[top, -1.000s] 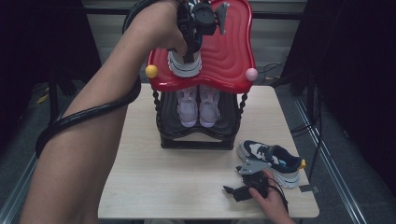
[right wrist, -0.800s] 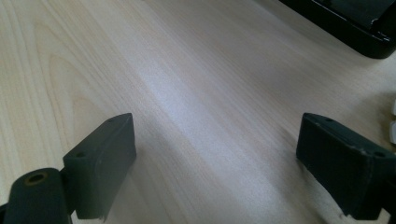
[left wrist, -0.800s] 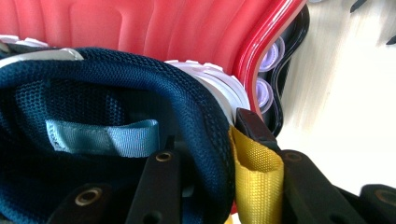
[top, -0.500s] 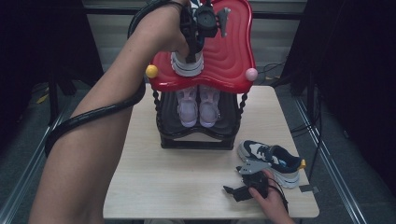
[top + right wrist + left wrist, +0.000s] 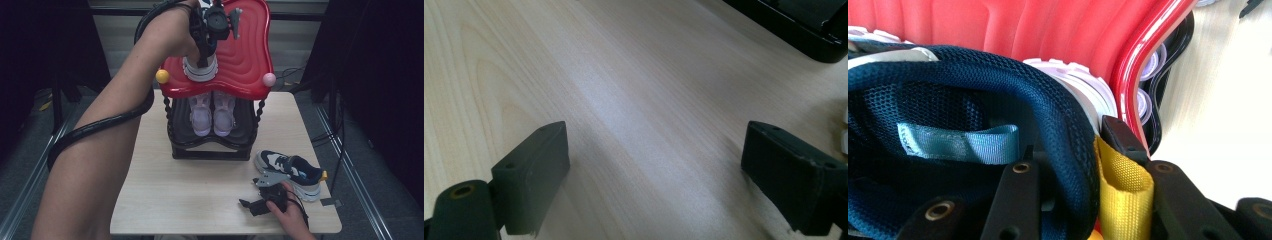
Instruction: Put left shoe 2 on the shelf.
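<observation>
left gripper [image 5: 202, 50] — top centre of the high view, clamped on navy shoe [image 5: 998, 100] heel over red shelf [image 5: 250, 60] | right gripper [image 5: 255, 204] — lower right on table [image 5: 190, 200], jaws apart, nothing between

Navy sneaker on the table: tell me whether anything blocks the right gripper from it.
Nothing visible does. The right gripper, jaws open, rests on the table right beside the navy sneaker, with only bare wood between its jaws.
</observation>
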`<state>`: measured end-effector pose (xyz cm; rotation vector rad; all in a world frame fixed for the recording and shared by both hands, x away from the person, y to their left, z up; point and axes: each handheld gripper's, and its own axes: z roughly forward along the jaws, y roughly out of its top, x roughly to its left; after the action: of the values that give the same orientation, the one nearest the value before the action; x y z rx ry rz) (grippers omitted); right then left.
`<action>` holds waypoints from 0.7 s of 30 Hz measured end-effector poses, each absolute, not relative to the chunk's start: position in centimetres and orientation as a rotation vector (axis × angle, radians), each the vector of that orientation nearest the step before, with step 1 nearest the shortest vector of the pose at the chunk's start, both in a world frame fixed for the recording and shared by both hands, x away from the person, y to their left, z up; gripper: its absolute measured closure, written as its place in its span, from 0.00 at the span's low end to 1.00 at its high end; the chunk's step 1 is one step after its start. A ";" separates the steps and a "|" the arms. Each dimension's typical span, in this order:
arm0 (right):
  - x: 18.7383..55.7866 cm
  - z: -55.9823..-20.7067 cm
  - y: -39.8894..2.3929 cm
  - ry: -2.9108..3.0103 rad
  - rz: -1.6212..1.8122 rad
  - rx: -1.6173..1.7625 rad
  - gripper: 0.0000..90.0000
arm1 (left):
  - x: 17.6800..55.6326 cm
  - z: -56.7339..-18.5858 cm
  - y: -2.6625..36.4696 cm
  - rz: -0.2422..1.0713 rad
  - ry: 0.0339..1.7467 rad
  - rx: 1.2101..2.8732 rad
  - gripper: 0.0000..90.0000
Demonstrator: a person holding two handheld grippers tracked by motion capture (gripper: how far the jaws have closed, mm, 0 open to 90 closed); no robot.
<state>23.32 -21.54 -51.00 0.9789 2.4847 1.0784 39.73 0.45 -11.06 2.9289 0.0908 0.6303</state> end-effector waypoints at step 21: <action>23.3 -51.0 -21.5 2.484 1.079 0.979 0.12 | 39.7 -10.9 0.8 0.628 0.123 2.933 0.73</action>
<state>23.32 -21.54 -51.00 0.9792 2.4844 1.0785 39.74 0.75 -10.92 2.9327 0.1227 0.6282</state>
